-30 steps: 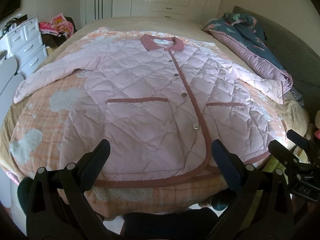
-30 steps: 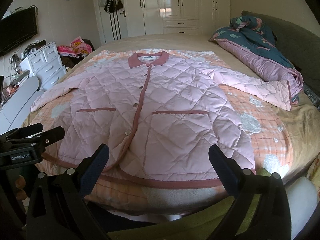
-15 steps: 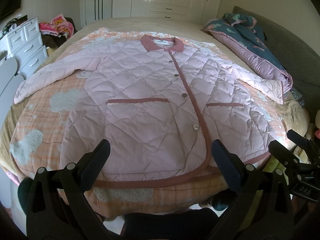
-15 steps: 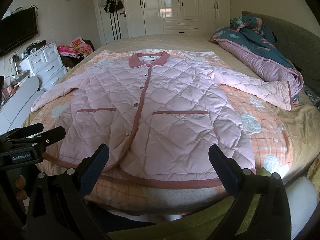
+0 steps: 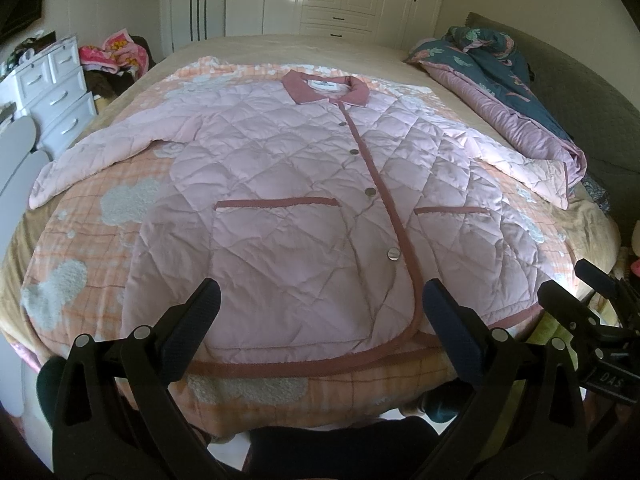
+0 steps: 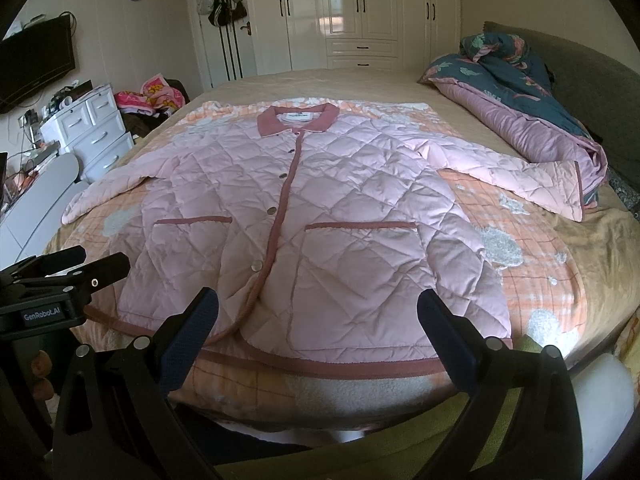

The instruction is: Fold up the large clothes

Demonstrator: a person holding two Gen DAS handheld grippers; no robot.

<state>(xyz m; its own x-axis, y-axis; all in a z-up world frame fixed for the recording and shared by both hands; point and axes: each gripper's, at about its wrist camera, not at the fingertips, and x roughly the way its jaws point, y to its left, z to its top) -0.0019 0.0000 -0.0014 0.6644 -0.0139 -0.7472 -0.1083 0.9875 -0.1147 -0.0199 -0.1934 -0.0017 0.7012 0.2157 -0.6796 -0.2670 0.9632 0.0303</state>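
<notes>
A pink quilted jacket (image 5: 288, 208) with darker pink collar, placket and pocket trim lies flat, buttoned and face up on the bed, sleeves spread to both sides; it also shows in the right wrist view (image 6: 328, 216). My left gripper (image 5: 320, 308) is open and empty, held just short of the jacket's hem near the bed's front edge. My right gripper (image 6: 316, 312) is open and empty, also just short of the hem. Each gripper shows in the other's view: the right gripper (image 5: 580, 292) at the right, the left gripper (image 6: 80, 264) at the left.
The jacket lies on an orange checked blanket (image 5: 100, 216) over the bed. A bundled teal and purple duvet (image 6: 520, 92) sits at the far right by the grey headboard. White drawers (image 6: 92, 128) and a pile of clothes stand at the left. Wardrobes line the back wall.
</notes>
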